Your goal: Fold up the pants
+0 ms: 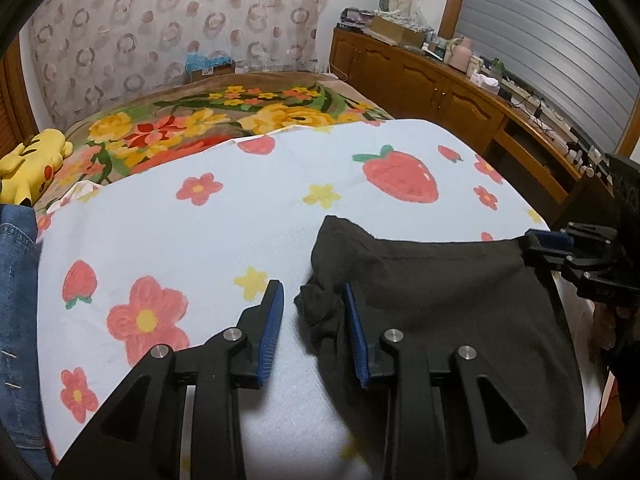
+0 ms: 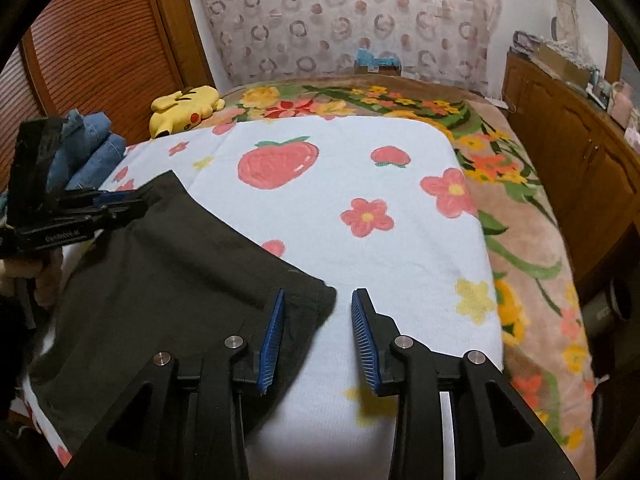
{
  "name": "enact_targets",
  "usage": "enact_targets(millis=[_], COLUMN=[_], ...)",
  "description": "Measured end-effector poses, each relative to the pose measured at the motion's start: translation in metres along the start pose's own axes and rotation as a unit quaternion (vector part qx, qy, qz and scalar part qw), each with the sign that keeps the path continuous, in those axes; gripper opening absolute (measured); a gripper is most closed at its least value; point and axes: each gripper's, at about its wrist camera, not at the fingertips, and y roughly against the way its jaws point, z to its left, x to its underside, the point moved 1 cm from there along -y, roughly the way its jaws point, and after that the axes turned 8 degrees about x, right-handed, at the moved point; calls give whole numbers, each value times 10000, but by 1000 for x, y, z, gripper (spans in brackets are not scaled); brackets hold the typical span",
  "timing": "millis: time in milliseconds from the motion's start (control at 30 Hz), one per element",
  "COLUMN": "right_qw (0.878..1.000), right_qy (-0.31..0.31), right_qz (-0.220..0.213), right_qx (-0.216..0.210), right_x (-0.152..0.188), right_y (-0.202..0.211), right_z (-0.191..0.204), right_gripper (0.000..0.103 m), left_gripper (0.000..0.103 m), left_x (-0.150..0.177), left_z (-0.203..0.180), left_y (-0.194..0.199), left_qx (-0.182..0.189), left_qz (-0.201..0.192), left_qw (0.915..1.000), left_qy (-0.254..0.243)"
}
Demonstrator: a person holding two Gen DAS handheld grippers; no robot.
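Note:
Dark charcoal pants [image 1: 448,300] lie spread on a white towel with strawberries and flowers [image 1: 224,232] on the bed. My left gripper [image 1: 314,308] is open, its jaws on either side of a bunched corner of the pants. My right gripper [image 2: 318,312] is open at the opposite corner of the pants [image 2: 168,280], its left finger resting over the cloth. Each gripper shows side-on in the other's view, the right gripper [image 1: 548,246] and the left gripper [image 2: 120,202], at the pants' far edge.
A floral blanket [image 2: 532,240] covers the bed beyond the towel. A yellow plush toy [image 2: 184,108] and folded blue jeans [image 2: 88,148] lie at the left. A wooden cabinet [image 1: 440,80] with clutter runs along the right. A slatted wooden door [image 2: 100,44] stands at the left.

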Motion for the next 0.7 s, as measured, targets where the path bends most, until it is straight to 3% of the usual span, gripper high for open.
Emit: enact_targets(millis=[67,100,167,367,533,700], right_qw=[9999,9999,9997,9987,9950,9874], right_qy=[26,90,161,203,269,394], right_qz=[-5,-10,-16,-324,-896,-1493], right_qx=[-100,-129,-185,-337,-342,-350], right_x=[2,3,6,4,-1,-1], right_y=[1,1,1,22,66,120], right_z=[2,5,7,11,22,36], right_gripper=[32,23,12,10,10,10], left_gripper=[30,27,10,8,8,8], left_x=[0,0,1,2,2,8], left_z=[-1,-3,-7,-23,-40,-60], left_y=[0,-1,0,37,96,167], left_qx=[117,161,241,164,59,-62], left_qz=[17,31,83,-300,-875,-1550], left_qw=[9999,9999,9996,9991,9954,9865], left_qy=[1,-36,-98,-239,-380,-527])
